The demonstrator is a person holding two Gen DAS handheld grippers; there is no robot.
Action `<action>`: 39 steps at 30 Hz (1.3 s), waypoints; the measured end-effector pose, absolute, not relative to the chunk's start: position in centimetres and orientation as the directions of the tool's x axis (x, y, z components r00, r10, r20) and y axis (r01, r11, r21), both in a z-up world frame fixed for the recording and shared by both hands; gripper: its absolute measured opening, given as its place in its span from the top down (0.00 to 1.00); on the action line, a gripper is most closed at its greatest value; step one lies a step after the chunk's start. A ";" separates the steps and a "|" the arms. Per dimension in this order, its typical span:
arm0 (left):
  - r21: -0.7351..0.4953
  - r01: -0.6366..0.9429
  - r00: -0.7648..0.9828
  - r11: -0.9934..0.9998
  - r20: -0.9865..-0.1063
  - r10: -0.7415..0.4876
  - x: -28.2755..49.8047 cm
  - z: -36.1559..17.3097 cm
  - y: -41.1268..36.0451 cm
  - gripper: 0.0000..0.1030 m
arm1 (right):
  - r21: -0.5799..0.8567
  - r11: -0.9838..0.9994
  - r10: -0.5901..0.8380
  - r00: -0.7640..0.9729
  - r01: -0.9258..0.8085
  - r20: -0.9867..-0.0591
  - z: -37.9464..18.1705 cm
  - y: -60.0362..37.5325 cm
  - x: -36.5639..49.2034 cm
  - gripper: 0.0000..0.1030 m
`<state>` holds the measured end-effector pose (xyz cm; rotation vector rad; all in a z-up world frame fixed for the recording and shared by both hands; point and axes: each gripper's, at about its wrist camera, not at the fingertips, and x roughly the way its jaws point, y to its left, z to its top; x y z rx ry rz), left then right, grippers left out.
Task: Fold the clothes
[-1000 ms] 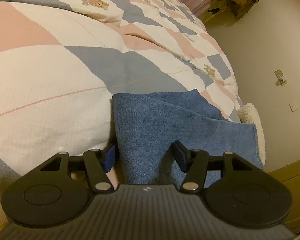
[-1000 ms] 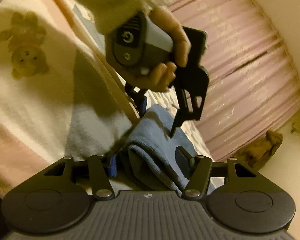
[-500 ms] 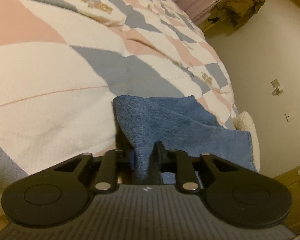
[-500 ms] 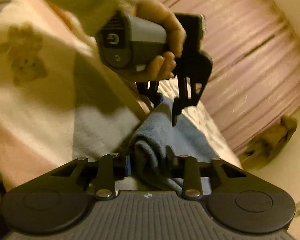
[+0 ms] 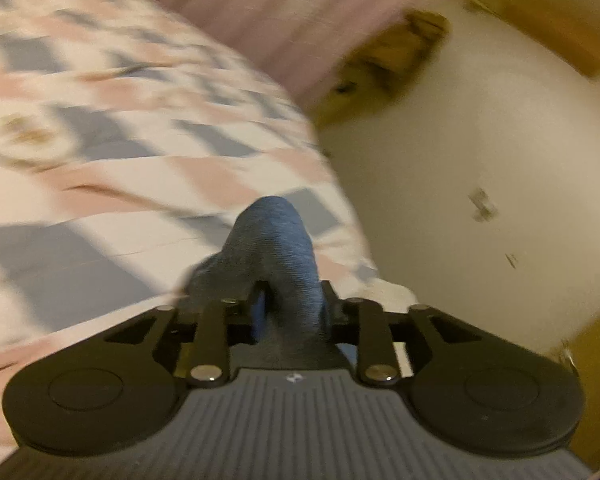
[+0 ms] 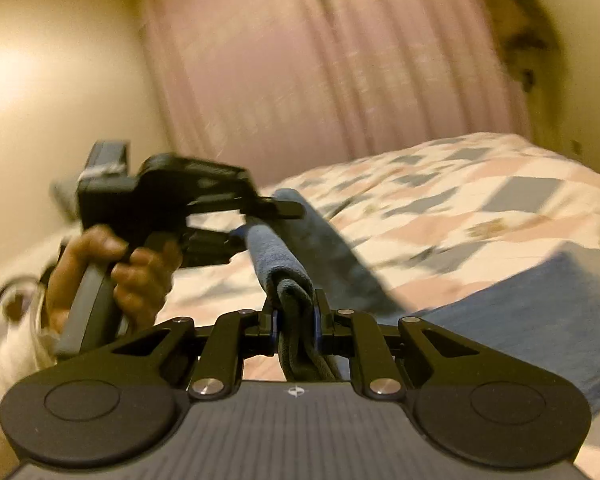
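A blue towel (image 5: 278, 240) bulges up between the jaws of my left gripper (image 5: 290, 308), which is shut on its folded edge. In the right wrist view the same blue towel (image 6: 278, 252) stretches taut from my right gripper (image 6: 296, 320), shut on its other end, to the left gripper (image 6: 256, 216) held in a person's hand (image 6: 140, 268). The towel's lower part (image 6: 532, 320) hangs down to the quilt at the right. Both views are blurred by motion.
A quilt (image 5: 100, 152) patterned in pink, grey and cream covers the bed below. A pink curtain (image 6: 320, 60) hangs behind the bed. A brownish garment (image 5: 388, 56) hangs by the cream wall (image 5: 480, 152) at the right.
Both grippers went from open to shut on the towel's folded edge, then lifted it off the quilt and pulled it taut between them. The views swung upward.
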<state>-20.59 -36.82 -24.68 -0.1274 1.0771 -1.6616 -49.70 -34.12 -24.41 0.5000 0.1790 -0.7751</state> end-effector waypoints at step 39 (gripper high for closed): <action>-0.238 0.959 -0.278 -0.156 -0.665 -0.693 -35.2 -36.3 -40.7 0.83 | 0.580 -0.133 -0.746 0.305 0.803 -0.593 -37.3 -42.0 -69.5 0.44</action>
